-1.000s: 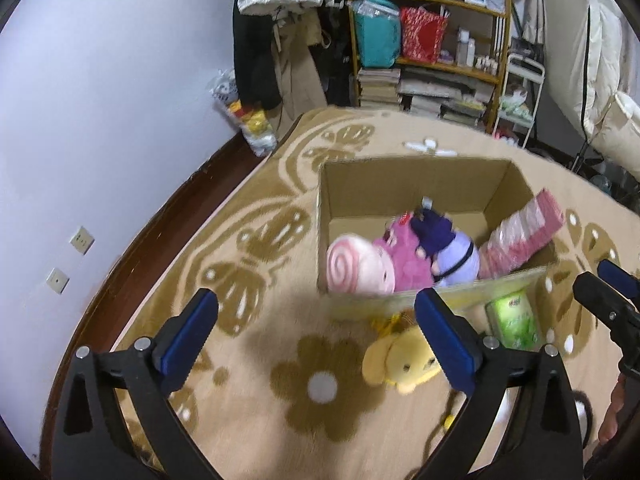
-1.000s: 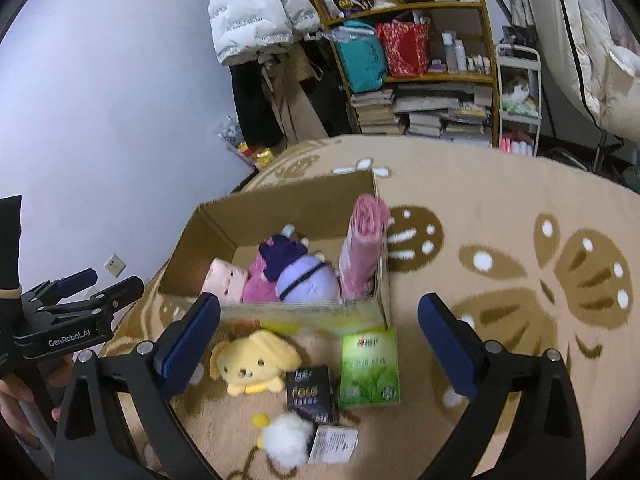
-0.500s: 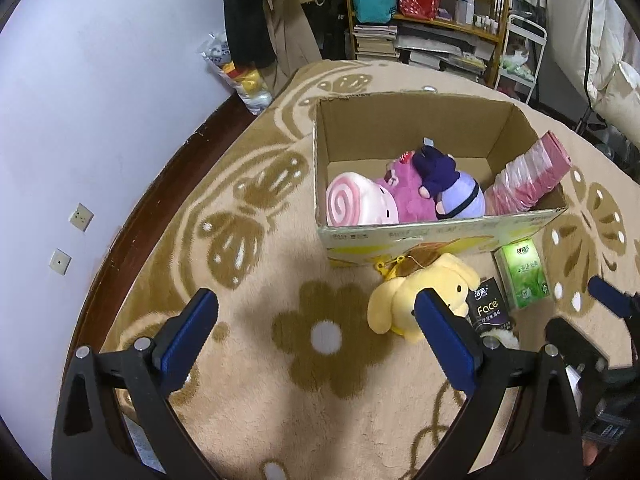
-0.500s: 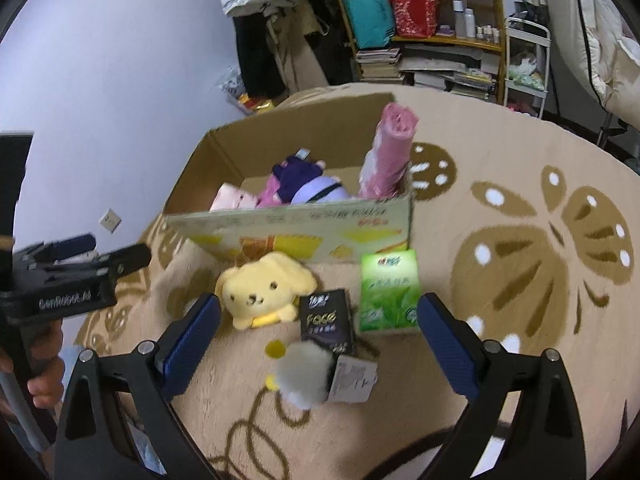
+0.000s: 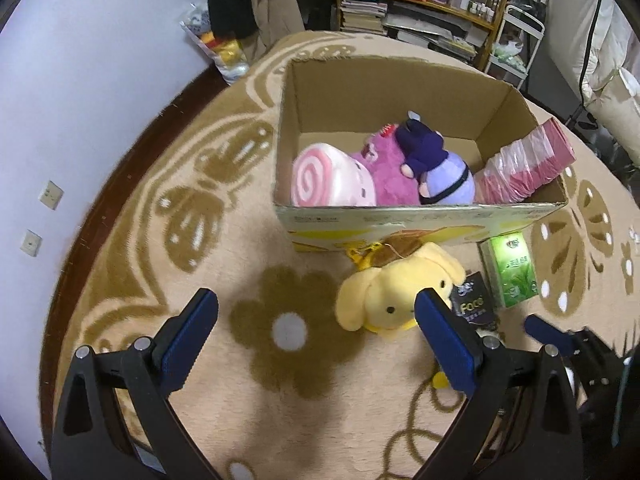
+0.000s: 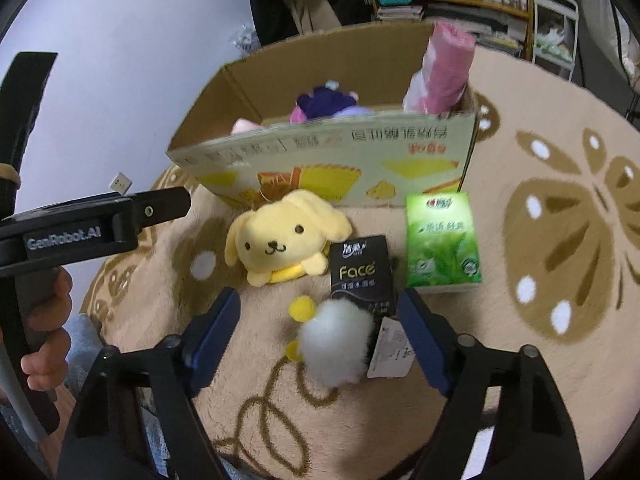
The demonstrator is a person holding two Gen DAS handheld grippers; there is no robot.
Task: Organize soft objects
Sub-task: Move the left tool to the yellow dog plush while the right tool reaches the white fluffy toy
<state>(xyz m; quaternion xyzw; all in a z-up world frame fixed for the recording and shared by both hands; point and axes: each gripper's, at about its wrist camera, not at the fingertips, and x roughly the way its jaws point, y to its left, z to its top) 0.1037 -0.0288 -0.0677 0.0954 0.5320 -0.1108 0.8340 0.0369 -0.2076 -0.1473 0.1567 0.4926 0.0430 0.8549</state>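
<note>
Straddling the white pom-pom toy (image 6: 336, 344), the right gripper (image 6: 320, 332) has just been narrowing, pads not yet touching it. It lies on the carpet (image 6: 560, 380), before the cardboard box (image 6: 340, 156). The left gripper (image 5: 316, 332) hangs open, empty, farther off.

A cardboard box (image 6: 328, 160) was placed on the carpet (image 6: 560, 280). Inside it, a roll-shaped plush (image 5: 328, 180) was seen at the left, two more plush toys (image 5: 420, 176) in the middle, and a wrapped pack (image 5: 524, 168) was leaned on the right wall. Just before the box a dog plush (image 6: 284, 236) was laid, to its right a small tissue pack (image 6: 360, 272), then a bigger tissue pack (image 6: 440, 240). Nearer to the camera, a fluffy ball (image 6: 336, 344) was found, touching the small pack.
</note>
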